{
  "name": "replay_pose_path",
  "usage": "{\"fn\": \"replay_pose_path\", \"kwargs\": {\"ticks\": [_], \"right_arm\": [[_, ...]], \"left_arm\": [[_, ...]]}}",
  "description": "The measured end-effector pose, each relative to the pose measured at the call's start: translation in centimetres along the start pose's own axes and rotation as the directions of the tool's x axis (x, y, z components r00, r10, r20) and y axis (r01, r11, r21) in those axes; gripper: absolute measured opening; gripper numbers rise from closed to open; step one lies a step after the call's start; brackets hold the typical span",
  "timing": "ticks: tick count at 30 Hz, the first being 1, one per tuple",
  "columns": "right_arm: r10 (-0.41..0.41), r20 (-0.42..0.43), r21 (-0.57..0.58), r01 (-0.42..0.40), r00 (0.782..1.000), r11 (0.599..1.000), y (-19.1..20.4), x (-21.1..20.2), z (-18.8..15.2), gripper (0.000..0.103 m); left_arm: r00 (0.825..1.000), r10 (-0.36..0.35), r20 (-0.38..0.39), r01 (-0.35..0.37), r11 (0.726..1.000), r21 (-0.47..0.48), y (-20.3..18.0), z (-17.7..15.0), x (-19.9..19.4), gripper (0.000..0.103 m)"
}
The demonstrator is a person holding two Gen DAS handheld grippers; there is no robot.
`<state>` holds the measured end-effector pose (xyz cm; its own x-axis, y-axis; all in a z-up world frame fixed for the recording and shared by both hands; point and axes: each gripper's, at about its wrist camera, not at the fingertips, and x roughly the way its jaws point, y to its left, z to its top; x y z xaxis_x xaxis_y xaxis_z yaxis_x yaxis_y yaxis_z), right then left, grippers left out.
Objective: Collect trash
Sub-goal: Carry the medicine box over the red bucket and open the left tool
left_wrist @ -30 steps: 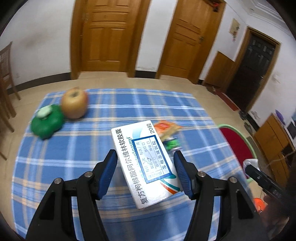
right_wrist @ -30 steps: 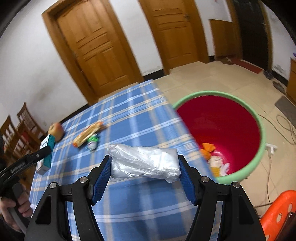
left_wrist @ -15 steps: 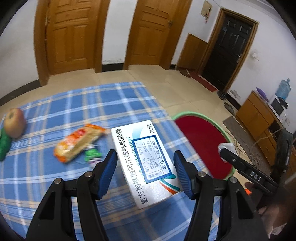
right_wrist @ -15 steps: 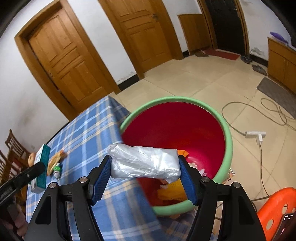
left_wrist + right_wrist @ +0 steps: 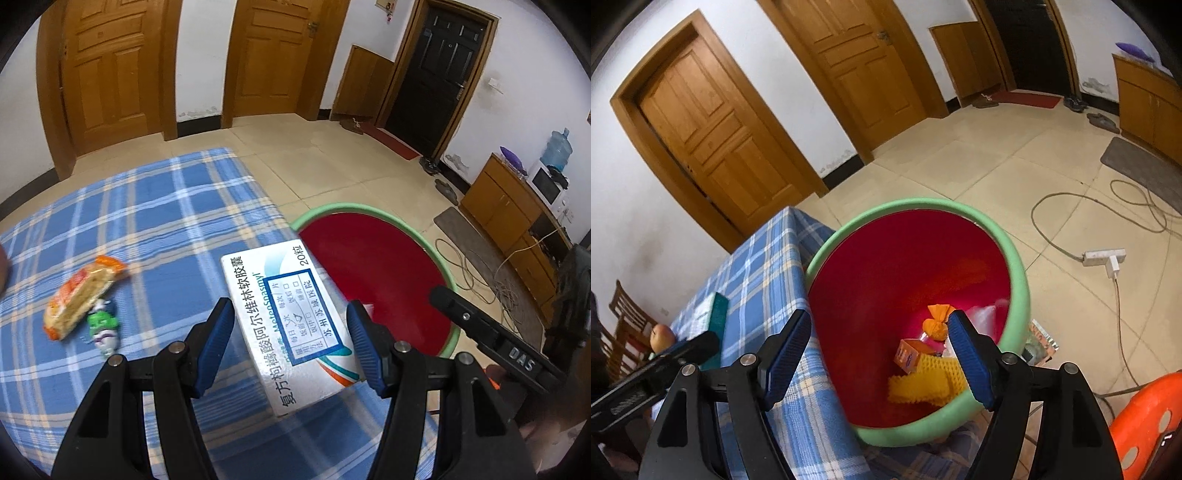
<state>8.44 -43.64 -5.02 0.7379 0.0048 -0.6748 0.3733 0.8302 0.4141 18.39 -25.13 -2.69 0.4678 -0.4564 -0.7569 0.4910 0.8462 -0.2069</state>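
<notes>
- Right wrist view: the right gripper (image 5: 879, 354) hangs over the red bin (image 5: 1015, 254) with its jaws spread wide and nothing between them.
- Below and ahead of its fingers, trash already lies at the bottom of the bin: a yellow bumpy piece (image 5: 923, 380), a small orange box (image 5: 908, 356), an orange wrapped piece (image 5: 936, 325), and a blurred clear plastic bag (image 5: 984, 314) against the wall.
- Left wrist view: the left gripper (image 5: 291, 343) is closed on a white medicine box (image 5: 288, 325), held above the table edge, with the bin just ahead and to its right.
- Left to do, by my reading: drop the box in, then fetch the snack wrapper (image 5: 79, 295) and the small green and white packet (image 5: 103, 325), both on the blue checked cloth (image 5: 166, 221) to the left of that gripper.
- An apple (image 5: 661, 336) sits far left; likely not trash.
</notes>
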Motion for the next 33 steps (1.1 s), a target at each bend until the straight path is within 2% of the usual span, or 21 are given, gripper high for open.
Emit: {"fn": "replay_pose_path", "kwargs": {"ticks": [12, 15, 16, 22, 28, 33], "right_arm": [[-0.058, 0.071, 0.129, 0.048, 0.996, 0.990, -3.7, -3.8, 0.2, 0.078], [-0.068, 0.078, 0.146, 0.056, 0.995, 0.988, -4.4, -4.1, 0.3, 0.078], [-0.070, 0.076, 0.149, 0.058, 0.995, 0.987, -4.6, -4.2, 0.2, 0.078], [-0.065, 0.077, 0.150, 0.052, 0.995, 0.987, -4.6, -4.3, 0.1, 0.078], [-0.043, 0.072, 0.119, 0.035, 0.996, 0.992, -3.2, -4.7, -0.1, 0.078], [-0.018, 0.027, 0.096, 0.016, 0.999, 0.995, -1.8, -4.2, -0.7, 0.078]], "left_arm": [[0.996, -0.079, -0.029, 0.081, 0.994, 0.077, -4.9, 1.6, 3.2, 0.063], [0.995, -0.095, -0.041, 0.098, 0.991, 0.090, -5.8, 2.1, 3.9, 0.067], [0.995, -0.093, -0.040, 0.097, 0.991, 0.090, -5.9, 2.2, 3.9, 0.071], [0.996, -0.084, -0.024, 0.086, 0.991, 0.099, -6.0, 2.5, 3.4, 0.071], [1.000, -0.030, -0.008, 0.030, 0.998, 0.058, -4.1, 2.6, 1.9, 0.071], [1.000, 0.023, 0.019, -0.023, 1.000, 0.020, -1.5, 2.7, 0.3, 0.071]]}}
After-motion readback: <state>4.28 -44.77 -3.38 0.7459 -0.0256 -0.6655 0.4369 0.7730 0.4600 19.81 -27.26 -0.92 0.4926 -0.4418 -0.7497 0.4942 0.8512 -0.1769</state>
